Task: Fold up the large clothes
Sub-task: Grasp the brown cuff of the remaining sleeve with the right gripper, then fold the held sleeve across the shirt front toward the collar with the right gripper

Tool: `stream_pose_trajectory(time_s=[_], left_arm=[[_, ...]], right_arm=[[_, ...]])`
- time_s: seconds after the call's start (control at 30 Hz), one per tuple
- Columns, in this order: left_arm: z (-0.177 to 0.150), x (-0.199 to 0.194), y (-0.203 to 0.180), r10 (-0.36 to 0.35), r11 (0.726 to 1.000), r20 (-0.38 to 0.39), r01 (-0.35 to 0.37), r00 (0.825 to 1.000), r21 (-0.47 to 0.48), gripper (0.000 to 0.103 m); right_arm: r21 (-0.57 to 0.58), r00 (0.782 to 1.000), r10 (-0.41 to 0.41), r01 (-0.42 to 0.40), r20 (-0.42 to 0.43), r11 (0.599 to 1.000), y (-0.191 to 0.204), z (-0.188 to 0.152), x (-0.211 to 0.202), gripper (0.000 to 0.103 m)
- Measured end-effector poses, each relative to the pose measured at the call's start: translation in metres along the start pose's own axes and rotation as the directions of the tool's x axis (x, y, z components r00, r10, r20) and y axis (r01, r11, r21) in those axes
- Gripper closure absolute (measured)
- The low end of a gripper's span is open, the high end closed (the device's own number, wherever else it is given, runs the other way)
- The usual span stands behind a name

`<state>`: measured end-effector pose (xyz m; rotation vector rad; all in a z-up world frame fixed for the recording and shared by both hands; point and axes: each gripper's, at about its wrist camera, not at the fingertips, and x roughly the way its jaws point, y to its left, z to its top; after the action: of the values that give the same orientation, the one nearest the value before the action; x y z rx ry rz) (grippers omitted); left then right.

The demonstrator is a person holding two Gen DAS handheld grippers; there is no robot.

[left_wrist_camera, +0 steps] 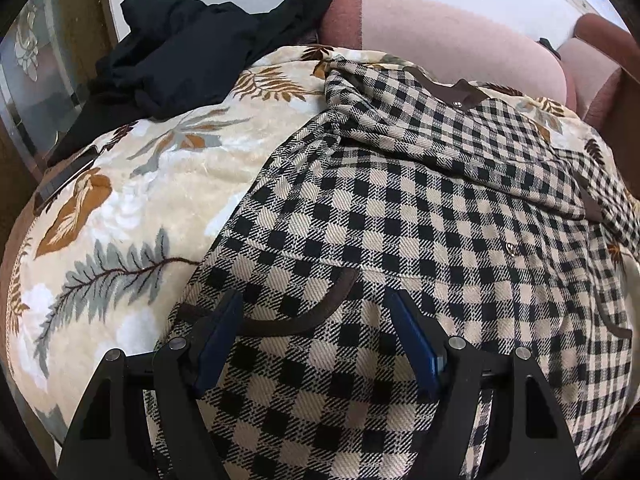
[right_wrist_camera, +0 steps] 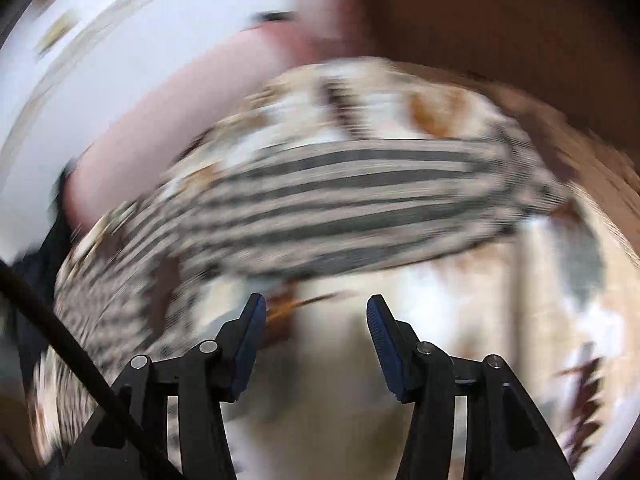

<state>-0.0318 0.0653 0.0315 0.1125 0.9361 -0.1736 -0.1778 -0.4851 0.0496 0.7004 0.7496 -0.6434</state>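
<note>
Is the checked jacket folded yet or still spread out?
Mostly spread: the checked jacket lies open across the floral blanket, one rumpled sleeve over its chest.

Checked jacket spread on the blanket directly beneath and ahead of the left gripper, heap of dark clothes far ahead-left on the blanket, sofa backrest behind, jacket ahead-left of the right gripper

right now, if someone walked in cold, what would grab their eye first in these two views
The black and cream checked garment spread over the leaf-print blanket dominates the left wrist view, with the open left hand-held gripper right over its brown-trimmed pocket. A black garment is heaped at the blanket's far left. The right wrist view is motion-blurred; the right hand-held gripper is open.
</note>
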Motion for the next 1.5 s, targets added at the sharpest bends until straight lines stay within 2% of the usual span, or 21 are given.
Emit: stream_pose_trajectory(time_s=[0.1, 0.13, 0.23, 0.37, 0.5, 0.57, 0.63, 0.7, 0.8, 0.87, 0.93, 0.97, 1.07, 1.17, 1.23, 1.3, 1.4, 1.47, 1.5], left_arm=[[0.001, 0.002, -0.002, 0.001, 1.000, -0.007, -0.001, 1.000, -0.004, 0.029], [0.001, 0.003, -0.002, -0.002, 1.000, -0.012, 0.002, 1.000, -0.006, 0.029], [0.000, 0.007, -0.005, -0.009, 1.000, -0.028, 0.009, 1.000, -0.012, 0.029], [-0.001, 0.008, -0.009, 0.006, 1.000, -0.017, -0.006, 1.000, 0.011, 0.029], [-0.003, 0.010, -0.010, 0.030, 0.999, -0.009, -0.030, 1.000, 0.034, 0.029], [-0.003, 0.012, -0.010, 0.037, 0.999, -0.012, -0.037, 0.999, 0.038, 0.029], [-0.003, 0.014, -0.010, 0.036, 0.999, -0.017, -0.035, 0.999, 0.034, 0.029], [-0.003, 0.013, -0.011, 0.028, 0.999, -0.017, -0.027, 0.999, 0.030, 0.029], [-0.002, 0.011, -0.012, 0.005, 1.000, -0.010, -0.005, 1.000, 0.026, 0.029], [-0.001, 0.009, -0.014, -0.009, 1.000, 0.002, 0.009, 1.000, 0.028, 0.029], [-0.001, 0.007, -0.016, -0.016, 0.999, 0.013, 0.016, 1.000, 0.031, 0.029], [-0.001, 0.006, -0.016, -0.017, 0.999, 0.018, 0.016, 1.000, 0.031, 0.029], [0.000, 0.008, -0.017, -0.021, 0.999, 0.014, 0.020, 1.000, 0.025, 0.029], [0.000, 0.010, -0.015, -0.040, 0.999, 0.003, 0.040, 0.999, 0.013, 0.029], [-0.001, 0.009, -0.014, -0.045, 0.999, 0.009, 0.045, 0.999, 0.012, 0.029], [0.000, 0.009, -0.013, -0.057, 0.998, 0.012, 0.057, 0.998, 0.006, 0.029], [0.002, 0.009, -0.013, -0.098, 0.995, 0.009, 0.098, 0.995, -0.018, 0.029], [0.006, 0.007, -0.012, -0.145, 0.989, 0.016, 0.145, 0.989, -0.039, 0.029], [0.008, 0.006, -0.013, -0.161, 0.986, 0.019, 0.162, 0.987, -0.042, 0.029]], right_arm=[[0.152, 0.997, -0.082, 0.080, 0.008, 0.985, -0.056, 0.016, 0.003, 0.046], [0.194, 0.997, -0.076, 0.073, 0.010, 0.978, -0.070, 0.019, 0.006, 0.046], [0.311, 0.999, 0.019, -0.030, 0.038, 0.950, -0.100, 0.034, 0.014, 0.046], [0.306, 0.998, -0.005, -0.015, 0.066, 0.952, -0.105, 0.056, 0.025, 0.046], [0.354, 0.997, -0.011, -0.018, 0.082, 0.935, -0.117, 0.069, 0.039, 0.048], [0.372, 0.996, -0.018, -0.014, 0.082, 0.928, -0.121, 0.073, 0.043, 0.062], [0.376, 0.996, -0.014, -0.020, 0.086, 0.926, -0.123, 0.073, 0.044, 0.089], [0.358, 0.993, -0.037, -0.005, 0.112, 0.934, -0.117, 0.072, 0.036, 0.090], [0.252, 0.980, -0.088, 0.041, 0.176, 0.967, -0.091, 0.073, 0.017, 0.091], [0.154, 0.974, -0.079, 0.047, 0.212, 0.987, -0.060, 0.070, 0.008, 0.091], [0.085, 0.976, -0.031, 0.013, 0.217, 0.996, -0.036, 0.064, 0.005, 0.093], [0.033, 0.977, 0.028, -0.036, 0.211, 0.999, -0.017, 0.059, 0.003, 0.097], [-0.144, 0.965, 0.136, -0.105, 0.222, 0.984, 0.044, 0.042, -0.007, 0.097], [-0.310, 0.947, 0.277, -0.217, 0.165, 0.926, 0.102, 0.017, -0.014, 0.097], [-0.400, 0.922, 0.377, -0.316, 0.083, 0.860, 0.143, -0.007, -0.014, 0.097], [-0.456, 0.901, 0.435, -0.390, -0.007, 0.800, 0.174, -0.032, -0.009, 0.097], [-0.493, 0.873, 0.466, -0.473, -0.146, 0.730, 0.208, -0.068, 0.012, 0.097], [-0.527, 0.871, 0.435, -0.485, -0.226, 0.697, 0.223, -0.092, 0.029, 0.092], [-0.541, 0.871, 0.418, -0.489, -0.258, 0.685, 0.227, -0.101, 0.037, 0.086]])
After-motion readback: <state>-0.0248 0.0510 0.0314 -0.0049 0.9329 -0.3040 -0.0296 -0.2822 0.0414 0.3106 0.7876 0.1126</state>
